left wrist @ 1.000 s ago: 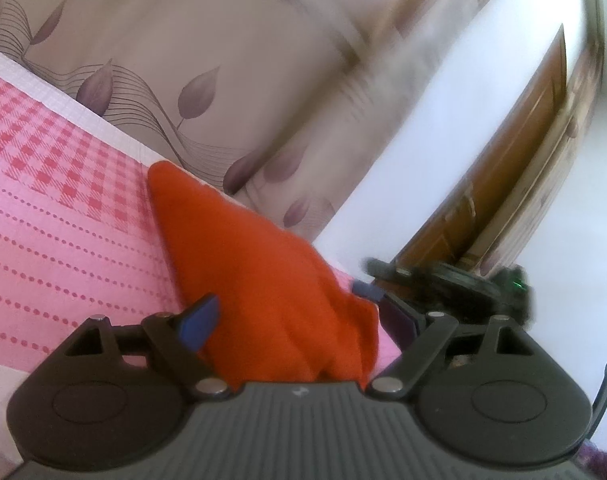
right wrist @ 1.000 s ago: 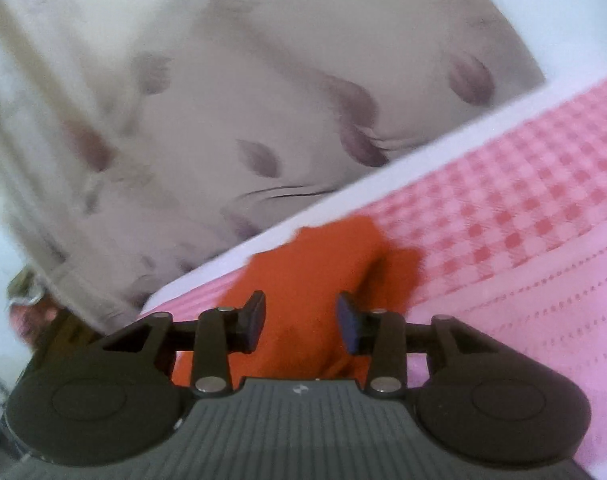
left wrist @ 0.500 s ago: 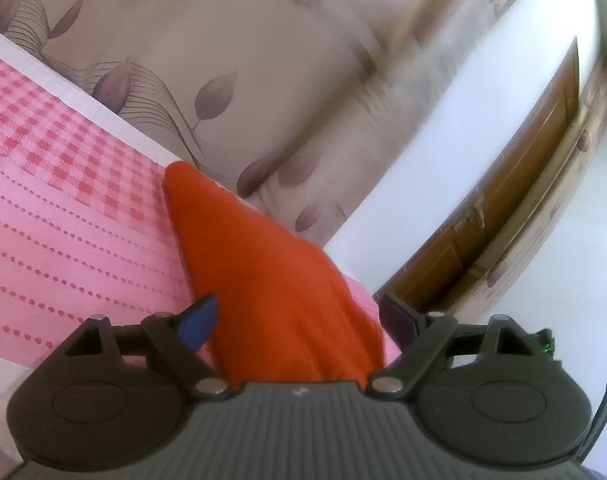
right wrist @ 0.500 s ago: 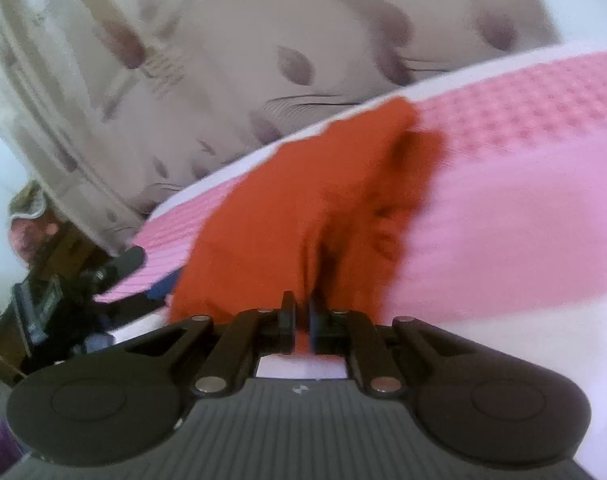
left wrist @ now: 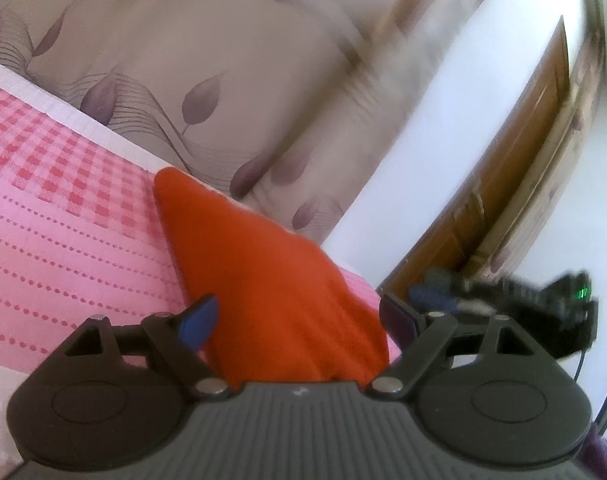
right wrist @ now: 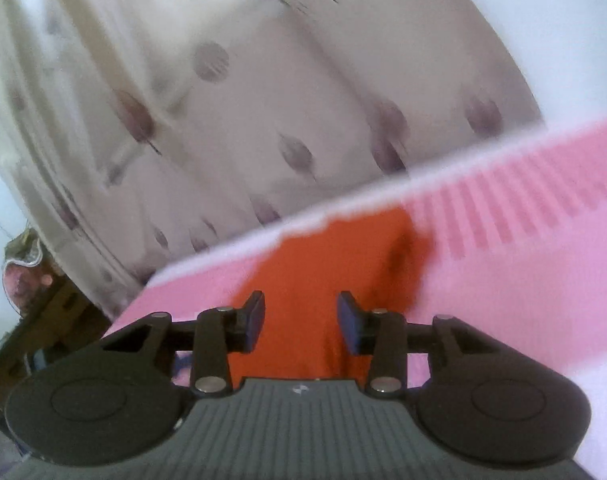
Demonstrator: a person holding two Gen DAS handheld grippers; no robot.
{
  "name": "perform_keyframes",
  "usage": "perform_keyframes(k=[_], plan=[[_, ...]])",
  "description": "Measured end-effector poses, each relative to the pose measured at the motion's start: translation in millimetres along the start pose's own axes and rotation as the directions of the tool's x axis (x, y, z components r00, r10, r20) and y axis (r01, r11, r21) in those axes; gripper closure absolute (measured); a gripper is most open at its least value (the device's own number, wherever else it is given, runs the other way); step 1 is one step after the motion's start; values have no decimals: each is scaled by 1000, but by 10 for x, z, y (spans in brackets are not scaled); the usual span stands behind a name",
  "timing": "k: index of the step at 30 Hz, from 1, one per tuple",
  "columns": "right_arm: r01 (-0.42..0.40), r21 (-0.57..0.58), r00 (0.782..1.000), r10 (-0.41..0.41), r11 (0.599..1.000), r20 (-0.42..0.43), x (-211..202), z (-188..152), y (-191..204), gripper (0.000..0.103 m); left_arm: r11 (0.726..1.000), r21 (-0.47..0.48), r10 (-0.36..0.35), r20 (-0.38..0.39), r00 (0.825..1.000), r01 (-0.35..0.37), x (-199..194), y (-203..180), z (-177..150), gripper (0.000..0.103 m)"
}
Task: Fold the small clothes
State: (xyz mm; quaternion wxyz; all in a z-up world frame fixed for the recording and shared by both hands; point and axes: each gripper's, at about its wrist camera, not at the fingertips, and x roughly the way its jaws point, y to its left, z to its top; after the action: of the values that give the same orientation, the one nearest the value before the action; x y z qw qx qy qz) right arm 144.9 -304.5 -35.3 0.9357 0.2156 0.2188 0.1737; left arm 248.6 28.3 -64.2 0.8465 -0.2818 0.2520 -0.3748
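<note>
two grippers over one orange garment (left wrist: 271,280), spread on a pink checked bedsheet (left wrist: 55,208). seen in the left wrist view as a tapering wedge from lower centre up toward the middle left of the frame, its far tip near the sheet's white border. seen in the right wrist view (right wrist: 323,280) as a narrower strip running up the centre, a dark crease along its right edge, the far end ragged with blur.

left gripper (left wrist: 299,320) held with fingers wide apart, blue pad at lower left, dark pad at lower right, cloth lying between them but not pinched. right gripper (right wrist: 299,320) likewise parted, though less widely, pads either side of the cloth and gripping nothing. right gripper also caught as a dark blurred shape (left wrist: 503,300) at the right edge of the left wrist view, a green light on it.

judged partly folded: garment looked already narrowed lengthwise, flat and fairly smooth. probably left to do: at least one more fold across its length, then tidying. could not tell what kind of garment, nor how many layers lay stacked.

leaf-patterned curtain (left wrist: 223,80) across the upper frame, wooden door (left wrist: 523,184) at right. no brand, label or readable writing found anywhere; only a small pale mark on each gripper body, too small to read.
</note>
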Motion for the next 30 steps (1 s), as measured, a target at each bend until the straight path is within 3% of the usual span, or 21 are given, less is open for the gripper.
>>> perform_keyframes(k=[2, 4, 6, 11, 13, 21, 28, 29, 30], plan=[[17, -90, 999, -20, 996, -33, 238, 54, 120, 59, 1000, 10, -5, 2, 1000, 5, -3, -11, 1, 16], [80, -215, 992, -100, 973, -83, 513, 14, 192, 59, 1000, 22, -10, 4, 1000, 10, -6, -26, -4, 16], [157, -287, 972, -199, 945, -124, 665, -94, 168, 60, 999, 33, -16, 3, 1000, 15, -7, -37, -5, 16], [246, -417, 931, -333, 875, -150, 651, -552, 111, 57, 999, 39, -3, -10, 1000, 3, 18, -49, -2, 16], [251, -406, 930, -335, 879, -151, 634, -559, 117, 61, 999, 49, 11, -11, 1000, -10, 12, -65, -3, 16], [249, -397, 931, -332, 883, -154, 632, -565, 99, 54, 987, 119, 113, -25, 993, -109, 41, -170, -1, 16], [256, -350, 930, -328, 901, -163, 560, -586, 87, 45, 945, 216, 255, -21, 967, -245, 89, -300, -24, 16], [260, -353, 930, -332, 899, -160, 563, -590, 90, 43, 940, 225, 267, -23, 963, -255, 99, -309, -29, 16], [295, -351, 917, -367, 888, -157, 582, -590, 81, 24, 936, 232, 279, -25, 960, -266, 111, -315, -31, 16]])
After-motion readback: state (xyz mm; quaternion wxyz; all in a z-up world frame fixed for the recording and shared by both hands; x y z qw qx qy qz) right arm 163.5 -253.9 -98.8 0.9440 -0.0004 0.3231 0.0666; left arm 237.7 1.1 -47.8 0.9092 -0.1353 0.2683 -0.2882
